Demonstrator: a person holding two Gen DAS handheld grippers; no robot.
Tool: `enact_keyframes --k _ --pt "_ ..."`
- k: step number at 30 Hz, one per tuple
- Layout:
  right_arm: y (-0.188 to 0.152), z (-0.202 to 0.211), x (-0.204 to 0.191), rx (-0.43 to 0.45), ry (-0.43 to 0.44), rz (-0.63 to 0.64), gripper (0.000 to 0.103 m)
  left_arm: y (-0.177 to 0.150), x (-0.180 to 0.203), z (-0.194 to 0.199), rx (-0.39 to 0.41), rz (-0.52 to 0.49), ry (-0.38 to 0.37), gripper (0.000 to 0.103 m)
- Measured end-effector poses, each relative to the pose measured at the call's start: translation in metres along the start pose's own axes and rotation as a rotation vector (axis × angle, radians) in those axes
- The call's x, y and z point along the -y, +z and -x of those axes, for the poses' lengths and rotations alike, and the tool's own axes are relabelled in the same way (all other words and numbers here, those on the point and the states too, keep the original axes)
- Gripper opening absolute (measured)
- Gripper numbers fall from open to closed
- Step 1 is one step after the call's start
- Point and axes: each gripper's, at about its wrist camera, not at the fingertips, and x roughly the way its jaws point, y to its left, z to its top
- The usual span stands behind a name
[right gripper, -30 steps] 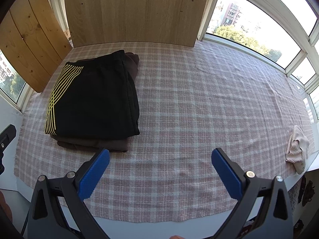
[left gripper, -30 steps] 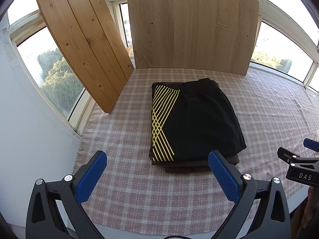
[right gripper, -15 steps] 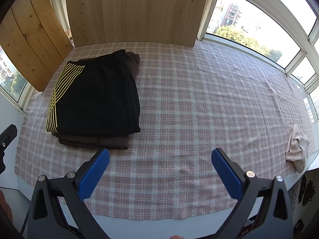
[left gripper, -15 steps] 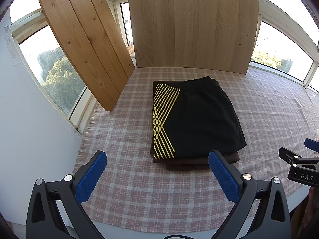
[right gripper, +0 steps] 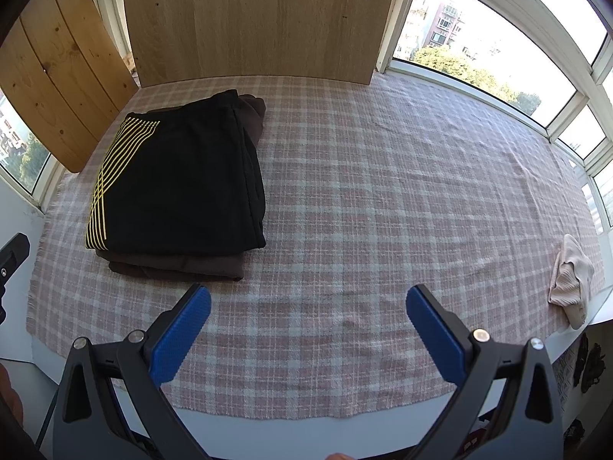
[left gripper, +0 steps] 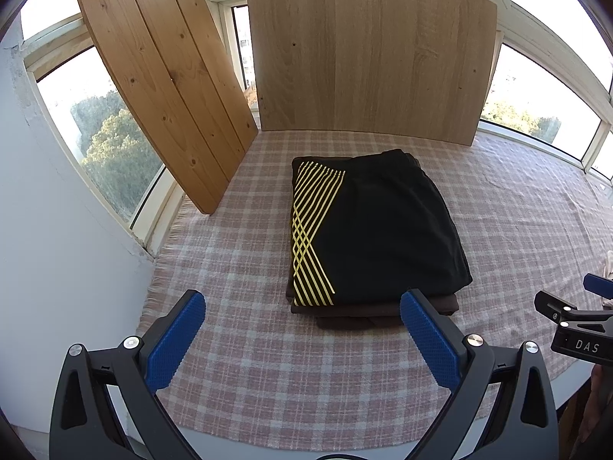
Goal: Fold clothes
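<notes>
Folded black shorts with yellow stripes (left gripper: 379,226) lie on top of a folded dark brown garment (left gripper: 367,312) on the pink plaid cloth (left gripper: 237,268). The stack also shows in the right wrist view (right gripper: 180,184). My left gripper (left gripper: 302,329) is open and empty, hovering just short of the stack's near edge. My right gripper (right gripper: 308,329) is open and empty above the bare cloth, to the right of the stack. A crumpled beige garment (right gripper: 571,276) lies at the cloth's far right edge.
Two wooden boards (left gripper: 367,57) (left gripper: 164,96) lean against the windows behind the table. A white wall (left gripper: 57,268) stands at the left. The table's front edge (right gripper: 306,427) runs under the grippers.
Both grippers have drawn back a little toward the table's front edge, so the stack sits slightly farther away. Both stay open and empty.
</notes>
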Motion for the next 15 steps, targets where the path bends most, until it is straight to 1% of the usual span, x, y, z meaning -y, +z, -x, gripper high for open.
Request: enact_keyframes --k 4,8,15 --pt "0.0 -0.0023 0.001 -0.006 0.0 -0.004 0.103 0.0002 -0.0008 -0.0007 -0.002 0.005 0.012 0.103" --pt "-0.0003 -0.0025 0.0012 -0.007 0.002 -0.003 0.103 -0.0001 -0.0053 -0.0025 -0.005 0.036 0.003 0.103" --pt "-0.0016 -0.0064 0.0042 -0.018 -0.002 -0.009 0.103 0.0001 -0.0049 -0.0025 0.016 0.032 0.031 0.102"
